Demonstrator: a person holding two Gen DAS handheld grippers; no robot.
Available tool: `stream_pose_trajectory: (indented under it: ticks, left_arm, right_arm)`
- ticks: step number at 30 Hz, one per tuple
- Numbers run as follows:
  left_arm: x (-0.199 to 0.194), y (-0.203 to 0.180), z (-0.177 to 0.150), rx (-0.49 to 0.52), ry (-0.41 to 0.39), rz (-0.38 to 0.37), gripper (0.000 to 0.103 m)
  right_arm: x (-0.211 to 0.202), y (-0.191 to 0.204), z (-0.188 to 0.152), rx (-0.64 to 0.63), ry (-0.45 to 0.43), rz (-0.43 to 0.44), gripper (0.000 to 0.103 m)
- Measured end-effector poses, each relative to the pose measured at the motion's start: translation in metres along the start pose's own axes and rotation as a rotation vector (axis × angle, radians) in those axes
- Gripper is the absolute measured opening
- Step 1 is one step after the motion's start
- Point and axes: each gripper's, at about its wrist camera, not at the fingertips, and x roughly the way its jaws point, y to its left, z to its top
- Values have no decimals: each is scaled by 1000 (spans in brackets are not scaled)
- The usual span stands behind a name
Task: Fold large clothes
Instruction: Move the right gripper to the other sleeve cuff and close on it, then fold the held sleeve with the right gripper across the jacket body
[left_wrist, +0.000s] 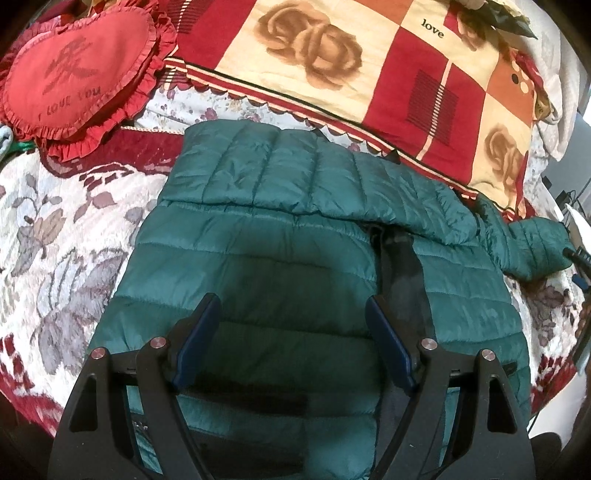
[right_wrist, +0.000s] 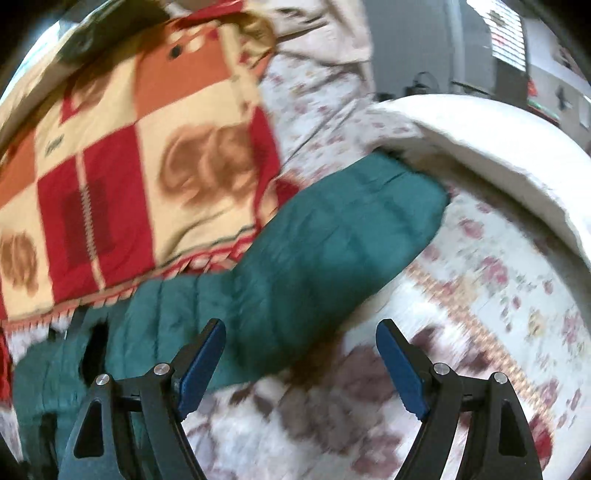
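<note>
A teal quilted puffer jacket (left_wrist: 280, 258) lies front-up on the bed, its front open with dark lining showing. One sleeve is folded across the chest; the other sleeve (left_wrist: 532, 247) stretches out to the right. My left gripper (left_wrist: 293, 306) is open and empty, hovering above the jacket's body. In the right wrist view, which is blurred, the outstretched teal sleeve (right_wrist: 325, 243) runs from lower left to upper right. My right gripper (right_wrist: 301, 328) is open and empty, above the sleeve's lower edge and the bedspread.
The bed has a floral bedspread (left_wrist: 55, 240). A red heart-shaped pillow (left_wrist: 81, 74) lies far left. A red and cream rose-patterned quilt (left_wrist: 369, 66) lies behind the jacket, also in the right wrist view (right_wrist: 129, 166). A white rolled duvet (right_wrist: 498, 147) borders the right.
</note>
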Motion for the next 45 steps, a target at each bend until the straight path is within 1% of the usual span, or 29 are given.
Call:
stream_pose_trajectory:
  ticks: [3,5,9,13,15,17,19,21,22,23,24,25,26,27,28,31,38,41,45]
  left_arm:
    - [1,0,-1,-3,7,-4,81]
    - [2,-1,-2,-1,12,-4,81]
    - [3,-5,-1,7,17,-9,81]
    - [3,-7,-1,15,17,-6,81]
    - [5,-7,-1,16,24,-4,81]
    - [6,-7,-1,15,30,-2,81]
    - [8,-6,-1,13,33,0,81]
    - [10,-6,-2,11,39,3,81]
    - [11,-6,-2,11,42,4,81]
    - [12,-5,-2,10,44,5,81]
    - [12,-5,-3,9,44,6,81]
    - [12,-5,-3,10,44,5,81]
    - [12,-5,-3,10,44,5,81]
    - [11,-5,-3,10,43,4,81]
    - [11,-4,-3,8,41,1,81]
    - [7,-2,-2,-4,31,-9,81]
    - [-5,0,-3,-14,16,-34,81]
    - [-10,0,-4,-16,8,-46,81]
    - [-16,1,-6,-16,2,-52,81]
  right_arm:
    - [8,-23,15,83,-9,-33,86]
    - [16,-33,22,129,5,-45,86]
    - [35,-50,36,222,36,-17,86]
    - [49,-51,45,229,44,-22,86]
    - [58,-55,47,261,52,-17,86]
    - [59,-56,51,269,18,-17,86]
    - [64,-53,54,254,17,-27,86]
    - [68,-48,57,224,9,-40,66]
    - [71,-46,57,214,20,-40,47]
    - [73,-45,57,209,23,-42,39]
    - [72,-45,57,204,10,-38,35]
    - [70,-45,57,198,-6,-32,26]
    - [66,-44,57,193,-22,-23,24]
    - [62,-44,56,187,-35,-9,19]
    - [58,-42,56,184,-39,6,16]
    - [38,-33,54,167,-69,69,13]
    - [-12,11,45,64,-130,182,11]
    - [-32,34,39,16,-137,235,11]
    - [-49,66,28,-56,-126,299,10]
